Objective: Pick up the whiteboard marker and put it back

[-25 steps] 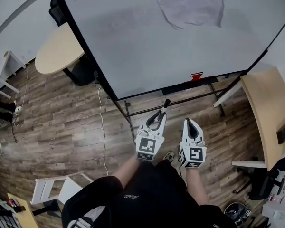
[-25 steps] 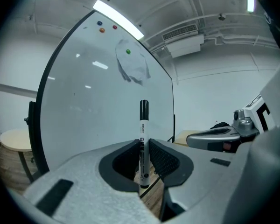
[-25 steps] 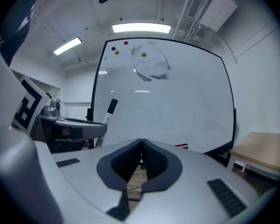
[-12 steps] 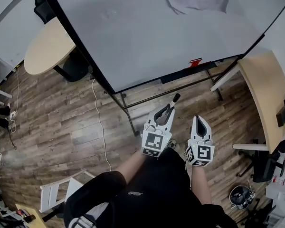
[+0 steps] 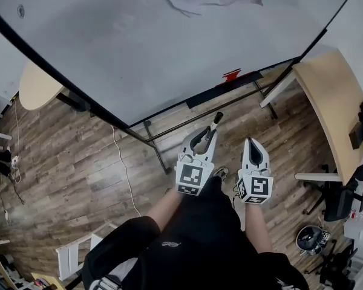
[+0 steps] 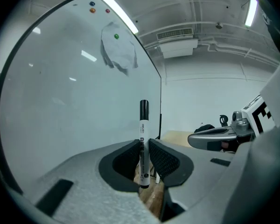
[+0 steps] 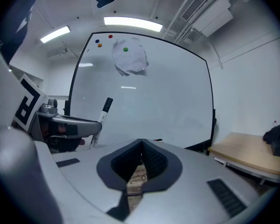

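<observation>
Left gripper (image 6: pixel 143 158) is clamped on the whiteboard marker (image 6: pixel 143 118) low on its barrel, cap up, before the whiteboard (image 5: pixel 139 41): light, stiff and likely slick, so grip mid-barrel; right gripper (image 7: pixel 140 148) is closed, empty.

Head view: the whiteboard (image 5: pixel 139 47) is cut off by the top and side edges. Only the capped end of the whiteboard marker (image 5: pixel 215 121) shows beyond the left gripper (image 5: pixel 207 135); the rest of the barrel is hidden. The red item (image 5: pixel 232 75) on the board's ledge is too small to identify. The table (image 5: pixel 336 119) at right is cut off by the edge.
</observation>
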Demonstrator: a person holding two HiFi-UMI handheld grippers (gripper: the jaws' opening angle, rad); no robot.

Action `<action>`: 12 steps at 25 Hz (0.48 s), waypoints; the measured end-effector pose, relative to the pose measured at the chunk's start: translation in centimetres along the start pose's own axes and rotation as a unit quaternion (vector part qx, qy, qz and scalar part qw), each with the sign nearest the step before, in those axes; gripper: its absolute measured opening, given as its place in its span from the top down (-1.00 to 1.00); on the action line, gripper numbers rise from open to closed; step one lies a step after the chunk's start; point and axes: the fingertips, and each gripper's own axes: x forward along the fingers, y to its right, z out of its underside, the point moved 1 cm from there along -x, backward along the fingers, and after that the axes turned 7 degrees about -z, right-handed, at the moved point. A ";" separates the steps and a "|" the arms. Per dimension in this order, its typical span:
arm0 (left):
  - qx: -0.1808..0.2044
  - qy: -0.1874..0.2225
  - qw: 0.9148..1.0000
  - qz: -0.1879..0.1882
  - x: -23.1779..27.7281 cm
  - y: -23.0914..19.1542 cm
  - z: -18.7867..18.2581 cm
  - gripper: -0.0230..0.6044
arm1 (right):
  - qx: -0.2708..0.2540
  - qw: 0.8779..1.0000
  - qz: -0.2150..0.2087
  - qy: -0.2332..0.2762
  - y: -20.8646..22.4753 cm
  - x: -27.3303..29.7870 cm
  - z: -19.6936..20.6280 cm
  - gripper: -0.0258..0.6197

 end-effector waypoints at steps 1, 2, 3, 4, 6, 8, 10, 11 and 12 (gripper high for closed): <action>0.001 -0.002 1.000 0.000 1.0 0.2 -0.1 0.72 | 0.002 1.000 -0.001 0.002 1.0 0.5 -0.2 0.92; 0.002 -0.004 1.000 0.000 2.0 0.5 -0.3 0.72 | 0.003 1.000 -0.001 0.004 2.0 1.0 -0.5 0.92; 0.005 -0.005 1.000 0.001 3.1 0.8 -0.3 0.72 | 0.003 1.000 -0.001 0.006 3.1 1.5 -0.6 0.92; 0.008 -0.007 1.000 0.001 4.1 1.2 -0.2 0.72 | 0.004 1.000 -0.001 0.007 4.1 2.0 -0.6 0.92; 0.012 -0.016 1.000 0.004 6.2 1.7 0.1 0.72 | 0.008 1.000 0.001 0.006 5.8 2.6 -0.4 0.92; 0.017 -0.027 0.999 0.009 8.4 2.6 0.5 0.72 | 0.015 1.000 0.004 0.004 7.6 3.0 0.0 0.92; 0.029 -0.040 0.999 0.018 10.6 4.0 0.7 0.72 | 0.019 1.000 0.004 0.001 9.7 3.1 0.5 0.92; 0.036 -0.046 0.998 0.024 11.7 4.9 0.8 0.72 | 0.021 1.000 0.003 -0.001 10.9 3.1 0.9 0.92; 0.042 -0.054 0.997 0.028 12.6 5.8 1.0 0.72 | 0.024 1.000 0.004 -0.004 12.1 3.1 1.3 0.92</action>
